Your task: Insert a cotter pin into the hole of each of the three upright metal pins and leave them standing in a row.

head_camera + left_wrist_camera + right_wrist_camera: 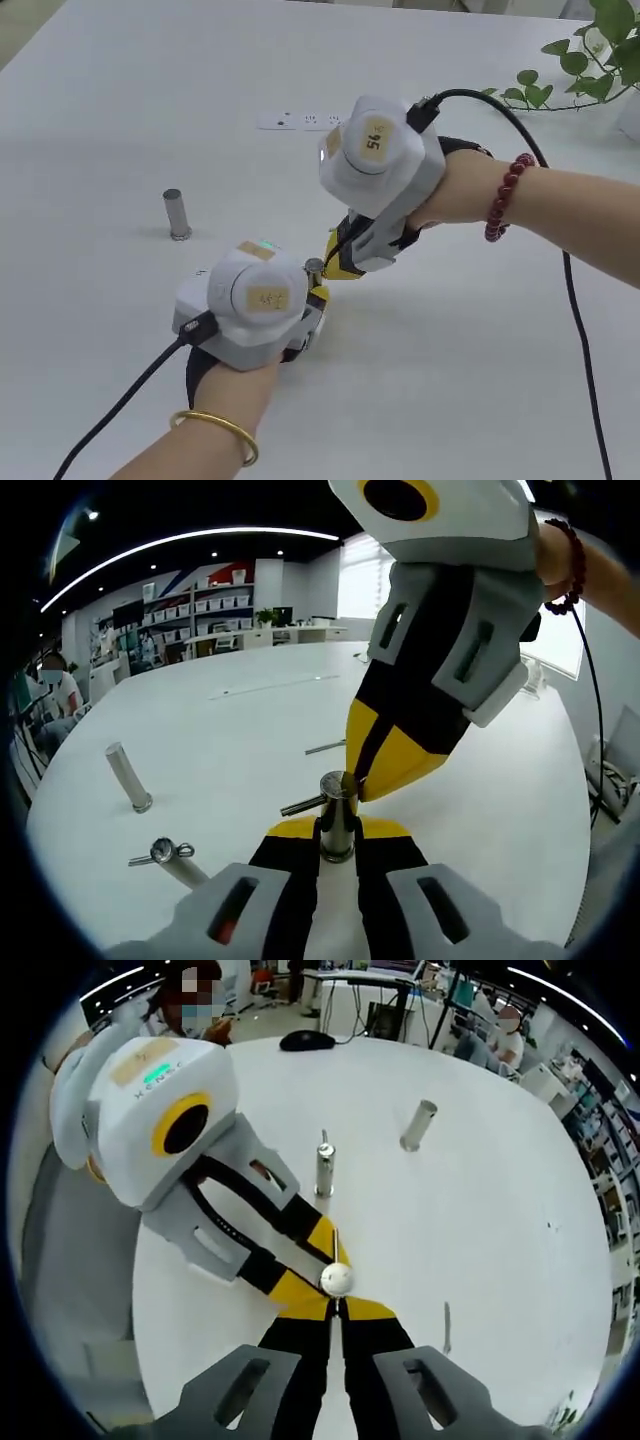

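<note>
Your left gripper is clamped tight on the shaft of an upright metal pin, right in front of you. Your right gripper comes in from 1 o'clock, jaws pinched together on a cotter pin that runs through the pin's hole, its end poking out toward 9 o'clock. Seen along your left gripper, a second pin at 8 o'clock carries its own cotter. Beyond it, at 10 o'clock, stands a bare pin. A spare cotter pin lies at 12 o'clock.

White table stretched wide, white socket strip lay flat on it, leafy green plant trailed at its far-right corner.
</note>
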Demonstrator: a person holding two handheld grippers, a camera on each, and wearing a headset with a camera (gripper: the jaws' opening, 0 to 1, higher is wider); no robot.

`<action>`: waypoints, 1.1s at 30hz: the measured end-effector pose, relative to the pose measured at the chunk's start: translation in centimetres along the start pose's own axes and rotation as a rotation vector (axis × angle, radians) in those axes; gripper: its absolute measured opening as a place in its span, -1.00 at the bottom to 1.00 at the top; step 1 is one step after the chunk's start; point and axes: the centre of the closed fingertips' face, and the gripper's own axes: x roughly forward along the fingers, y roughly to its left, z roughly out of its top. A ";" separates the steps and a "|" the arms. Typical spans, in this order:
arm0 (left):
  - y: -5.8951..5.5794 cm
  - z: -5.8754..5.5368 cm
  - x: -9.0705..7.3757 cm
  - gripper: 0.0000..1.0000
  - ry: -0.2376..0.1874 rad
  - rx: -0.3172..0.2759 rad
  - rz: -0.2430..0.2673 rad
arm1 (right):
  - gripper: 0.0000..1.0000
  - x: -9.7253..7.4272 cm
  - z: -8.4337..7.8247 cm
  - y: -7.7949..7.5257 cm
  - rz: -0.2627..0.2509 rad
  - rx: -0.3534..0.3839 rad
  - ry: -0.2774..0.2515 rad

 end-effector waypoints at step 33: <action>-0.1 -0.6 -0.1 -0.63 0.034 0.016 0.006 | -0.78 0.0 -1.2 -0.1 -0.016 0.058 -0.004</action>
